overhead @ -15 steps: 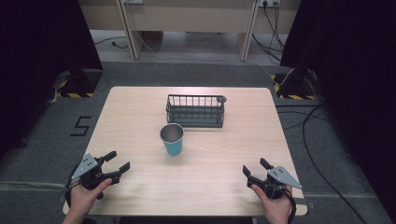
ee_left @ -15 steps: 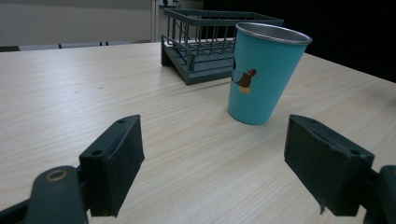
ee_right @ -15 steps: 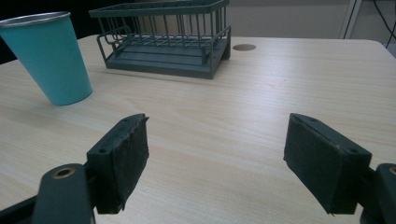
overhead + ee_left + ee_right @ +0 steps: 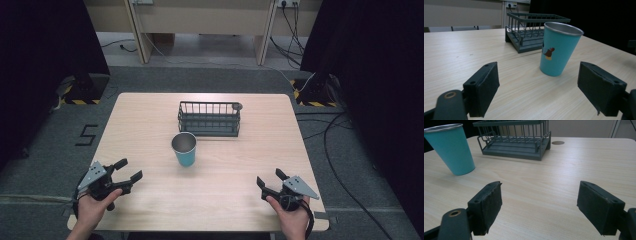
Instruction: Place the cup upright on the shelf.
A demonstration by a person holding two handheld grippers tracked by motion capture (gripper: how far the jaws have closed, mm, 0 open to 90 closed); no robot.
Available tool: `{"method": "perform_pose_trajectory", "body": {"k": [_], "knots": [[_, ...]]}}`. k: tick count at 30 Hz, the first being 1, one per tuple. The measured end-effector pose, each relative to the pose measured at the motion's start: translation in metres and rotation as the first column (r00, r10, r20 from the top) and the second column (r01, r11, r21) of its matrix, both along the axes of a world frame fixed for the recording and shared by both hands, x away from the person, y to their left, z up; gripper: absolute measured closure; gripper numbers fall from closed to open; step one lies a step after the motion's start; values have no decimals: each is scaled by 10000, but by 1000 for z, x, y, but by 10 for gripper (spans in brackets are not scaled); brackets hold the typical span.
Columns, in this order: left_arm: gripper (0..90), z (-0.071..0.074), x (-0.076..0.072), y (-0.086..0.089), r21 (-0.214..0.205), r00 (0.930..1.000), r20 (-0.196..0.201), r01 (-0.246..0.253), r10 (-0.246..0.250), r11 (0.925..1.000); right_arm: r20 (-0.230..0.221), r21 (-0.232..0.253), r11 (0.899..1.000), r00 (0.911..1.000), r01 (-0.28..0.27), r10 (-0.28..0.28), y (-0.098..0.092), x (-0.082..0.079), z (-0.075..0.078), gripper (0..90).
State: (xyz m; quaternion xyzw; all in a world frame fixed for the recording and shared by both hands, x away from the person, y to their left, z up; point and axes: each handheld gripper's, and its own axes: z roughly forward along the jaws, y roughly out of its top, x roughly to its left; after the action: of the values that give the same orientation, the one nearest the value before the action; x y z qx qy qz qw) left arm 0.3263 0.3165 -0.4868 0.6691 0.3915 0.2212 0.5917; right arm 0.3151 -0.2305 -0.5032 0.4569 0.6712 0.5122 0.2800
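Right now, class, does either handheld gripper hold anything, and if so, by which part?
Nothing is held. The left gripper and right gripper are open, apart from the teal metal-rimmed cup.

Light wooden table [image 4: 150, 120] on grey carpet [image 4: 350, 165]. Black curtains [image 4: 45, 40] flank both sides; pale desk legs [image 4: 137, 37] stand behind. Cables [image 4: 340, 150] trail right; hazard-striped tape [image 4: 77, 101] marks the floor.

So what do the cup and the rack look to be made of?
The cup looks like metal: bare silvery rim and inside, matte teal coat outside with a small bird print. The rack seems to be dark grey-green coated wire, going by its thin bars; it could be plastic.
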Motion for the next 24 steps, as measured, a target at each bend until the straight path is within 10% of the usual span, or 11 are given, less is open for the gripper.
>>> {"method": "perform_pose_trajectory", "body": {"k": [24], "knots": [[145,-4,40,-51,380,9932,-90,1167,-1164,9924,42,206,9995,9997,251,-252,-8,-1,-2,200]]}}
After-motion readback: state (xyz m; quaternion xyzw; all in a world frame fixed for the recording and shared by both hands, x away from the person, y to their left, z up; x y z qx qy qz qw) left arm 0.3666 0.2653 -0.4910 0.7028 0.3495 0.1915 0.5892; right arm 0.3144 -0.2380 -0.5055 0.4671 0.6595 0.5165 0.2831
